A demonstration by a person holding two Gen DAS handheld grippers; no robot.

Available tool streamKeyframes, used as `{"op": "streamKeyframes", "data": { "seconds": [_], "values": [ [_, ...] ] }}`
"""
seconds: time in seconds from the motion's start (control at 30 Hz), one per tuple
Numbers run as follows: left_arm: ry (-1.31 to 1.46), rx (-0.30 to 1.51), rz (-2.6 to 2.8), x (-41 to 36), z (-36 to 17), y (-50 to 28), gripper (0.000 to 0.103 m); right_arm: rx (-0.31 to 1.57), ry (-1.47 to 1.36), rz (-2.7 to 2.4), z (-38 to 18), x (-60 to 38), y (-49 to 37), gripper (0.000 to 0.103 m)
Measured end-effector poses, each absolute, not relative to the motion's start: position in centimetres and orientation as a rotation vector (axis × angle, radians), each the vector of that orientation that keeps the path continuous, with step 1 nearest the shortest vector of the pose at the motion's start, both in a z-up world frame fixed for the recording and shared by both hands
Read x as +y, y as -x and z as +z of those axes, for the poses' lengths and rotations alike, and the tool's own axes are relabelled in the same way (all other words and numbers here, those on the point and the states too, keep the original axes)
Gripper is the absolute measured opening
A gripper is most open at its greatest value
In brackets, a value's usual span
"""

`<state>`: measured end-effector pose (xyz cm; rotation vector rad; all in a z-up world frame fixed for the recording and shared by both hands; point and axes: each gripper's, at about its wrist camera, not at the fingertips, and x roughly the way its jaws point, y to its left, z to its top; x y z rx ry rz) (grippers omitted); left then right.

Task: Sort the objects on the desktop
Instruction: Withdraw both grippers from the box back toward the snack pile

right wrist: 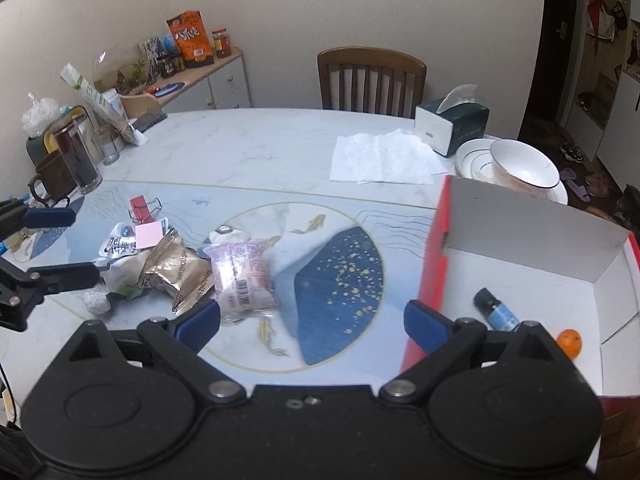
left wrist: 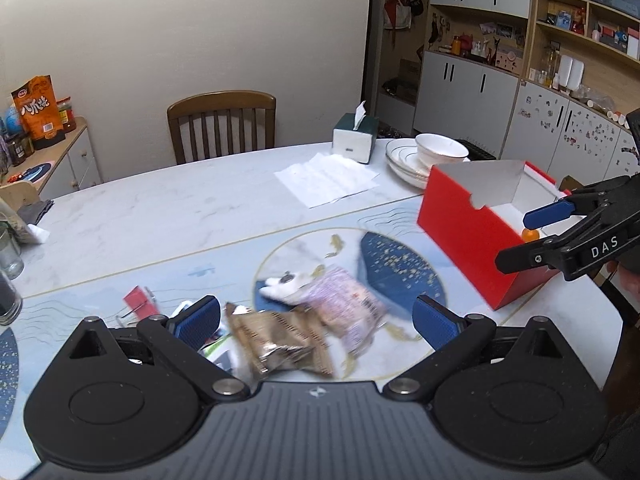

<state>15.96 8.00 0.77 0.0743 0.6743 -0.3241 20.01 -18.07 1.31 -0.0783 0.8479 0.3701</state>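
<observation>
Left wrist view: left gripper (left wrist: pixel 316 320) hangs over the snack pile with jaws spread wide, nothing pinched, and a brown packet (left wrist: pixel 280 344) and pink packet (left wrist: pixel 344 304) lying on the table (left wrist: pixel 160 208) between the pads. Kinda blurry there. Right gripper (right wrist: pixel 312 320) is wide open too, empty, over the blue mat area, its right pad just beside the red box (right wrist: pixel 436 264) wall. That box sits near the table's right edge with a small bottle (right wrist: pixel 496 310) and an orange (right wrist: pixel 570 342) inside. Red clip (right wrist: pixel 140 206) and pink note (right wrist: pixel 149 235) lie toward the left edge.
</observation>
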Motion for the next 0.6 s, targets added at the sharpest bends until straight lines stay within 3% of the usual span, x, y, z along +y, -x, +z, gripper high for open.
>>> {"op": "streamKeyframes", "data": {
  "seconds": [0.6],
  "values": [
    [-0.119,0.676,-0.305,14.9,-2.6,-16.1,0.103,0.847,0.099,0.341,-1.7,-12.7,-21.0,0.099]
  ]
}}
